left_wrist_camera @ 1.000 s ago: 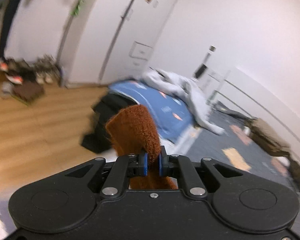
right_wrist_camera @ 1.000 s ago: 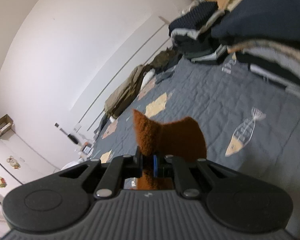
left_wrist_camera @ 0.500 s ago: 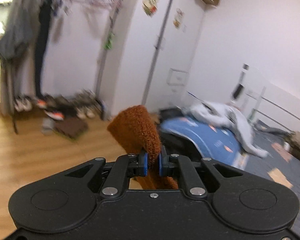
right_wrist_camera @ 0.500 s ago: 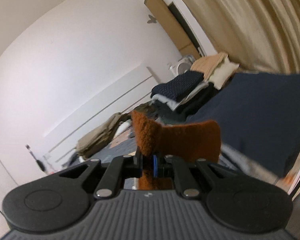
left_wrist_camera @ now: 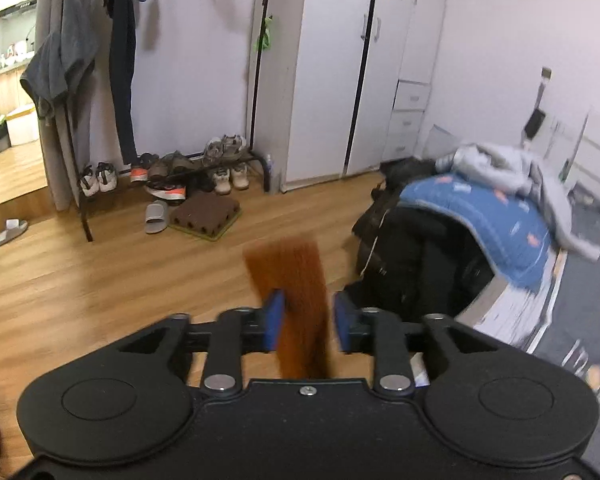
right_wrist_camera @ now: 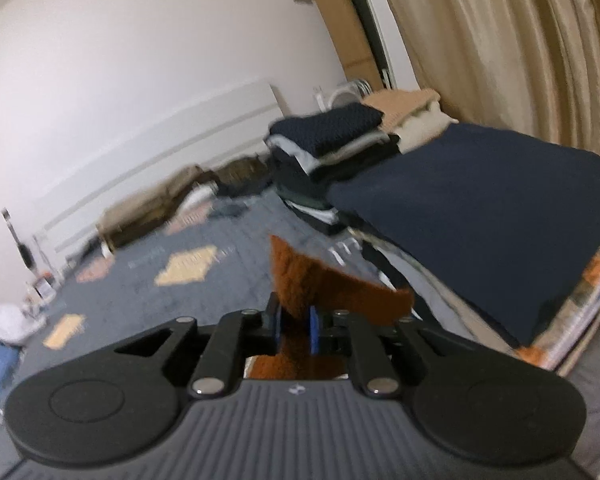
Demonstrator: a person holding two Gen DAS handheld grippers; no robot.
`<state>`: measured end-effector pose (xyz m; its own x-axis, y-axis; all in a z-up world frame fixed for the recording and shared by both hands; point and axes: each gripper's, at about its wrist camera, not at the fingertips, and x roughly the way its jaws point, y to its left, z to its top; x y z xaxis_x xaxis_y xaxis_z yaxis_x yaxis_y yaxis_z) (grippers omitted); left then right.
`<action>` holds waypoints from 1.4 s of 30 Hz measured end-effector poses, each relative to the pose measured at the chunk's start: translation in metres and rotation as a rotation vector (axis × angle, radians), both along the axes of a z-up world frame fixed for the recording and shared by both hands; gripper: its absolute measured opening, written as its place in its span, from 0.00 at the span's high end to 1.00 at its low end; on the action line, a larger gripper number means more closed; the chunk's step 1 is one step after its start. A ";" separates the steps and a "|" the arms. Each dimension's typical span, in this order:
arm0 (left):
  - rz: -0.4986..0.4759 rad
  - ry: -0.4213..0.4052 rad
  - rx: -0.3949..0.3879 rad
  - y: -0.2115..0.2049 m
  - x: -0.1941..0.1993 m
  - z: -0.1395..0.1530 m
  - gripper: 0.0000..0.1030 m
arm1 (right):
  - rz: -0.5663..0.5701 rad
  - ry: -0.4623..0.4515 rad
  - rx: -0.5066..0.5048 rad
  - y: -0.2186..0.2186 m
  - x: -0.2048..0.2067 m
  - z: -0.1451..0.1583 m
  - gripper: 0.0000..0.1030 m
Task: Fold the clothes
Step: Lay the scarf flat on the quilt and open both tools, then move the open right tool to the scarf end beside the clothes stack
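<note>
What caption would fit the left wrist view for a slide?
Left gripper opened around a rust-brown fleece garment, above a wooden floor with a shoe rack behind.

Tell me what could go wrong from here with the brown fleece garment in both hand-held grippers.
1. The left hand-held gripper has its blue pads spread with the brown fleece garment loose between them; that corner may drop toward the wooden floor.
2. Only the right hand-held gripper is clamped, so the garment could swing and bunch.
3. Motion blur suggests fast movement near the folded stack.
</note>
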<state>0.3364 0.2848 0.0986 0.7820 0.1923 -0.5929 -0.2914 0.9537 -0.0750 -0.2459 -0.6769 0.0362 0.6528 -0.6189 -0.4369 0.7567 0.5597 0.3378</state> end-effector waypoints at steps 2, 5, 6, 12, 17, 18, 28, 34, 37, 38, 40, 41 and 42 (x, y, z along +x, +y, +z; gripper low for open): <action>-0.011 0.016 0.005 0.001 -0.008 -0.008 0.47 | -0.007 0.024 0.008 0.001 -0.004 -0.002 0.87; -0.058 0.040 0.017 -0.005 -0.023 -0.012 0.43 | -0.028 0.058 0.017 0.000 -0.013 -0.004 0.80; -0.082 0.045 0.018 -0.009 -0.029 -0.014 0.43 | -0.032 0.069 0.013 0.000 -0.016 -0.003 0.78; -0.313 0.038 -0.035 -0.072 -0.077 -0.021 0.41 | -0.003 0.091 0.014 0.003 -0.030 0.001 0.67; -0.548 0.009 -0.059 -0.158 -0.134 -0.026 0.40 | 0.081 0.087 0.048 0.024 -0.031 -0.005 0.62; -0.596 0.006 -0.062 -0.175 -0.146 -0.028 0.40 | 0.097 0.090 0.058 0.028 -0.030 -0.007 0.62; -0.979 0.067 -0.167 -0.322 -0.251 -0.065 0.38 | 0.119 0.072 0.220 0.043 -0.053 -0.045 0.59; -1.166 0.128 -0.200 -0.398 -0.306 -0.094 0.38 | 0.088 0.072 0.325 0.039 -0.082 -0.079 0.58; -1.215 0.153 -0.229 -0.427 -0.329 -0.105 0.38 | 0.079 0.085 0.352 0.037 -0.091 -0.093 0.58; -1.228 0.157 -0.242 -0.435 -0.337 -0.107 0.37 | 0.076 0.088 0.362 0.037 -0.093 -0.098 0.58; -1.252 0.167 -0.276 -0.452 -0.349 -0.112 0.36 | 0.062 0.093 0.377 0.034 -0.099 -0.108 0.58; -1.267 0.174 -0.286 -0.460 -0.355 -0.113 0.35 | 0.055 0.092 0.386 0.033 -0.103 -0.113 0.58; -1.283 0.178 -0.290 -0.469 -0.362 -0.114 0.35 | 0.046 0.089 0.394 0.031 -0.106 -0.118 0.58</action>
<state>-0.0261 -0.1838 -0.0149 0.2207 -0.7692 -0.5997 0.7705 0.5145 -0.3764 -0.3522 -0.6461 -0.0814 0.6250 -0.3633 -0.6909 0.7696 0.4345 0.4678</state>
